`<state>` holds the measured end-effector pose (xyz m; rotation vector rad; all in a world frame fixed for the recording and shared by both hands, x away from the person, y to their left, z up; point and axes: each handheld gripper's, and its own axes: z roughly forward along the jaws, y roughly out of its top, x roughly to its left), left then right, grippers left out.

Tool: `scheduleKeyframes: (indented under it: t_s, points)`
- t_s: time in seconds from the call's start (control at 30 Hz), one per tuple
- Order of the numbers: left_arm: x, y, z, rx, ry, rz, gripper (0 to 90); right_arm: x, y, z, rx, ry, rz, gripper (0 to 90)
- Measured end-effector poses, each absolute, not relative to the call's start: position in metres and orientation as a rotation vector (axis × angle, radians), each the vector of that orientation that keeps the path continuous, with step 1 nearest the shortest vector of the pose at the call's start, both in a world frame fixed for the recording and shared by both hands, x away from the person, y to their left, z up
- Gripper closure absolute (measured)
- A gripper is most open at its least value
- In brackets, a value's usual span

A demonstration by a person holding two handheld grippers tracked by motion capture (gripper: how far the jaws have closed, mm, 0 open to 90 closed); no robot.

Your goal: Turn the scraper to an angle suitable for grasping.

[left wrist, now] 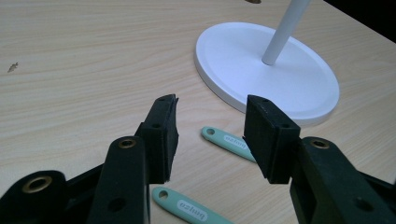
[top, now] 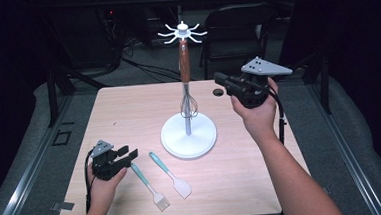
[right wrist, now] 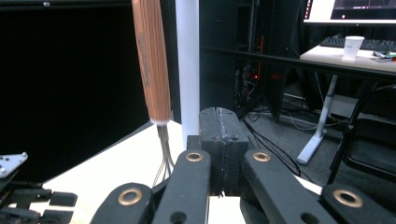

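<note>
My left gripper [left wrist: 212, 135] hovers low over the tabletop [top: 128, 111], fingers [left wrist: 161, 135] wide and empty; just beyond them lie the brush [top: 149, 185] and the spatula [top: 171, 175], both light, with slim, stiff, likely slick teal handles; I'd pinch one mid-handle; my right gripper [top: 223, 79] hangs raised, fingers pressed together, empty, beside the whisk [top: 185, 72] hanging on the stand [top: 188, 135].

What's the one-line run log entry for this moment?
wooden-handled whisk: hanging on white stand | left gripper: open by teal brush | right gripper: shut, empty
</note>
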<state>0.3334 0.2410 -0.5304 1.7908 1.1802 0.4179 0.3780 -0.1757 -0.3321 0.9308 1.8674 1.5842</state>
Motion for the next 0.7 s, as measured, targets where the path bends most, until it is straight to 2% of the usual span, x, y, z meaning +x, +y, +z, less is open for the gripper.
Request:
scheduleKeyframes:
  t_s: [0.7]
  points:
    - [0.335, 0.241, -0.532, 1.787, 1.175, 0.404, 55.0, 0.401, -0.152, -0.276, 0.893, 1.783, 1.6, 90.0]
